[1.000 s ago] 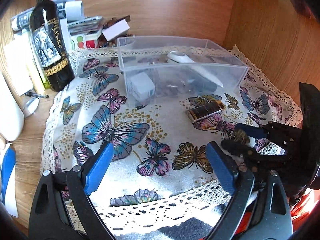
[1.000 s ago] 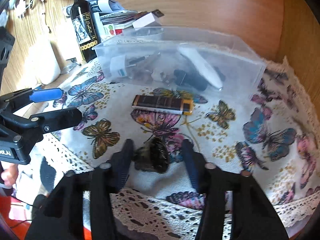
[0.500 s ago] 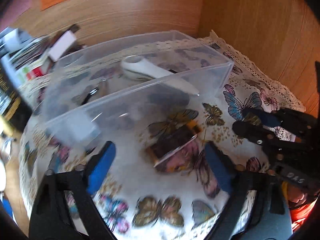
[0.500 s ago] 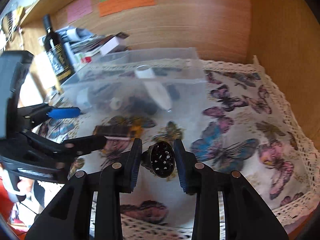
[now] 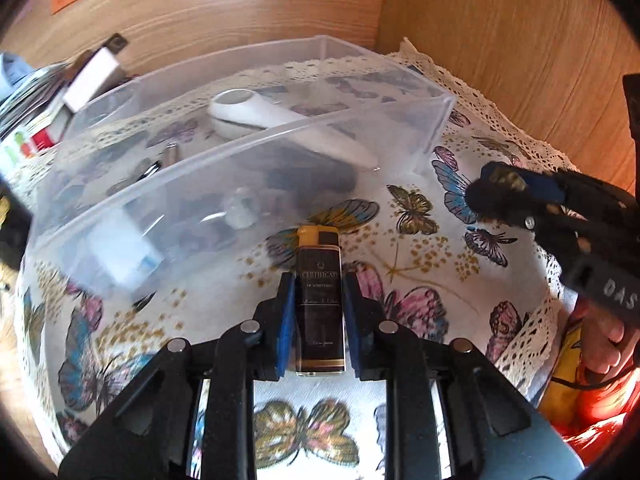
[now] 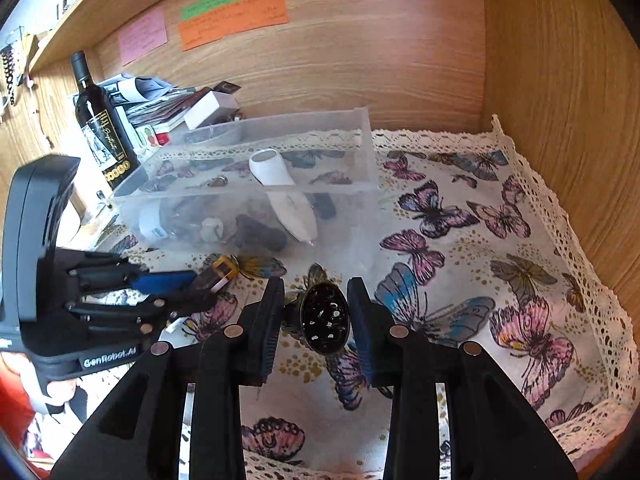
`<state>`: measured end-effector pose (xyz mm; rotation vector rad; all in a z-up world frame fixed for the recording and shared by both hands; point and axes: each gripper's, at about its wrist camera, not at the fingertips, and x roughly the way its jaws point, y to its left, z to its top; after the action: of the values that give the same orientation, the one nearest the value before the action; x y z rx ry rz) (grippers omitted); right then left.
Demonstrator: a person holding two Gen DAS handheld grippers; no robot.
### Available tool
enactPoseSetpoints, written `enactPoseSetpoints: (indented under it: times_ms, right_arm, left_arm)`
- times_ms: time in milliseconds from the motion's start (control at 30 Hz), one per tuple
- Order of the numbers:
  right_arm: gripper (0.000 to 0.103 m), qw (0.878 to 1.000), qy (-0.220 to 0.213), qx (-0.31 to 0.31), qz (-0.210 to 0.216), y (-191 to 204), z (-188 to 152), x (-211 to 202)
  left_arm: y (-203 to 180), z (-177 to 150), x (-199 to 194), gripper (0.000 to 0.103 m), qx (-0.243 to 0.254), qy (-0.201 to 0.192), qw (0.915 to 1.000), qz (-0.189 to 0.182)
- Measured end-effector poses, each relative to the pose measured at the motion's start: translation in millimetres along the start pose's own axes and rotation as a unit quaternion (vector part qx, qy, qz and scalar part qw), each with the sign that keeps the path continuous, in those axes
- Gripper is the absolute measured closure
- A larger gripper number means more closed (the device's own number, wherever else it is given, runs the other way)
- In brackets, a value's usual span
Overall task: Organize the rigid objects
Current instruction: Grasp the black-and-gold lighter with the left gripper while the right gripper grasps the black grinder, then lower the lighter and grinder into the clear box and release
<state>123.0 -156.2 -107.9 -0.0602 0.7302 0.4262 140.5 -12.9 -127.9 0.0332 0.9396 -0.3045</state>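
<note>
Lighter (image 5: pixel 320 300) sits between closing left jaws — right jaws clench grinder (image 6: pixel 324 317).

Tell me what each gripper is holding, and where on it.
Right gripper: dark round grinder, clamped across its sides. Left gripper: closing around lighter's long sides.

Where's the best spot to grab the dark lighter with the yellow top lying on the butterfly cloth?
Best across the long narrow sides of the dark rectangular lighter with the yellow cap, near its middle, coming from above at its bottom end. It lies flat on the butterfly-print tablecloth, so those straight parallel sides probably suit flat pads. The left gripper is doing that: its jaws are closing with the lighter between them.
</note>
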Motion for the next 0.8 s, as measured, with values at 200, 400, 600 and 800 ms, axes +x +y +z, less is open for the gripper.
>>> enactPoseSetpoints:
  times_ms: [200, 400, 600, 800]
  right_arm:
    - [0.073, 1.000, -0.014, -0.014, 0.002, 8.3, 13.4, -2.9]
    - [0.073, 0.999, -0.038, -0.029, 0.003, 17.2, 31.7, -6.2]
    - [0.073, 0.997, -0.067, -0.041, 0.006, 23.5, 55.0, -9.7]
    - [0.073, 0.996, -0.076, -0.047, 0.014, 27.0, 73.8, -0.8]
  left_arm:
    - [10.5, -7.5, -33.8, 0.080, -0.028, -0.040, 0.9988, 0.000]
    - [17.9, 1.3, -71.1, 0.080, -0.041, -0.101, 0.9939, 0.018]
    - [30.0, 20.3, -96.1, 0.080, -0.058, -0.148, 0.9870, 0.025]
    - [38.7, 39.6, -104.3, 0.080, -0.063, -0.176, 0.9818, 0.037]
